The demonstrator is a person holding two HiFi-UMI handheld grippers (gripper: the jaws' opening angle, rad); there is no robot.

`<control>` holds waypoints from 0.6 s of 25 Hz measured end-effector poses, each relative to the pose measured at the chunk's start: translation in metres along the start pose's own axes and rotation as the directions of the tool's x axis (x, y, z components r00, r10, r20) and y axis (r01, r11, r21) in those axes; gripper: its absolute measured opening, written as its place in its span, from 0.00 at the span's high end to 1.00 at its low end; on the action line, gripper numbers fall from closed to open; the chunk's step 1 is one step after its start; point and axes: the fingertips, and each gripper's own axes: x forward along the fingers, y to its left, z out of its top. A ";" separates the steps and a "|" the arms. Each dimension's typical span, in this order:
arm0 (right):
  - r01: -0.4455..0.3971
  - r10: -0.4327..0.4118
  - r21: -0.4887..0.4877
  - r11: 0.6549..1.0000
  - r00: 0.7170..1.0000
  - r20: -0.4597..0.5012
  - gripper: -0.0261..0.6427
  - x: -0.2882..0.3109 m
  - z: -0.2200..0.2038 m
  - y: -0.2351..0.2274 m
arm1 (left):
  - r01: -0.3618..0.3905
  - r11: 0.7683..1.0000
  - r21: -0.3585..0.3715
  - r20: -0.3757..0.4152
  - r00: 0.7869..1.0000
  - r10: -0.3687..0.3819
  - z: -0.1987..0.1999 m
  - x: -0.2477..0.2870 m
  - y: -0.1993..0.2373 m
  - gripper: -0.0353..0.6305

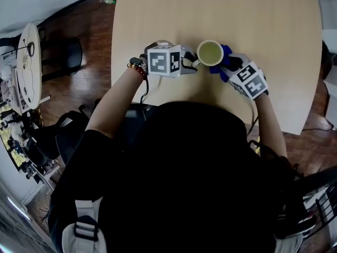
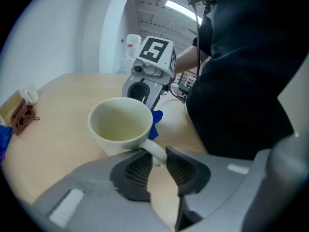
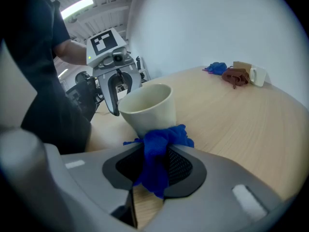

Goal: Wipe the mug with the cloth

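A cream mug (image 1: 210, 52) stands on the light wooden table (image 1: 263, 25), empty inside. My left gripper (image 2: 157, 168) is shut on the mug's handle (image 2: 155, 152), holding the mug (image 2: 120, 124) from its left in the head view. On the other side, my right gripper (image 3: 155, 164) is shut on a bunched blue cloth (image 3: 158, 153), which presses against the lower wall of the mug (image 3: 147, 108). In the head view the blue cloth (image 1: 225, 62) shows just right of the mug, between it and the right gripper (image 1: 236, 66). The left gripper (image 1: 190, 60) touches the mug's left side.
At the far side of the table lie a brown bundle (image 3: 235, 76), a small white object (image 3: 257, 75) and a blue scrap (image 3: 217, 68). The table's near edge runs close under the person's body. Wooden floor (image 1: 79, 83) and dark chairs (image 1: 63, 136) lie to the left.
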 end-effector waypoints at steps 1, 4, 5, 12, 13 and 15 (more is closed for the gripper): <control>-0.008 0.008 -0.002 1.000 1.000 -0.003 0.79 0.001 0.001 0.000 | 0.003 1.000 0.005 -0.003 1.000 -0.003 -0.002 0.000 0.000 0.81; -0.027 0.028 -0.015 1.000 0.999 0.023 0.79 -0.003 0.006 0.001 | 0.025 0.999 0.039 -0.013 1.000 -0.025 -0.005 -0.004 0.001 0.81; -0.034 0.035 -0.020 0.999 0.998 0.044 0.79 -0.009 0.009 0.001 | 0.037 0.998 0.055 -0.016 0.999 -0.036 -0.005 -0.005 0.001 0.81; -0.136 0.151 -0.109 0.985 0.978 0.144 0.79 -0.048 0.035 0.003 | 0.164 0.969 0.186 -0.103 0.984 -0.147 -0.015 -0.011 0.005 0.81; -0.160 0.175 -0.120 0.980 0.975 0.134 0.79 -0.045 0.034 0.005 | 0.185 0.961 0.207 -0.117 0.980 -0.163 -0.016 -0.012 0.006 0.81; -0.195 0.210 -0.136 0.971 0.971 0.113 0.79 -0.041 0.031 0.006 | 0.221 0.945 0.242 -0.145 0.971 -0.190 -0.018 -0.013 0.008 0.81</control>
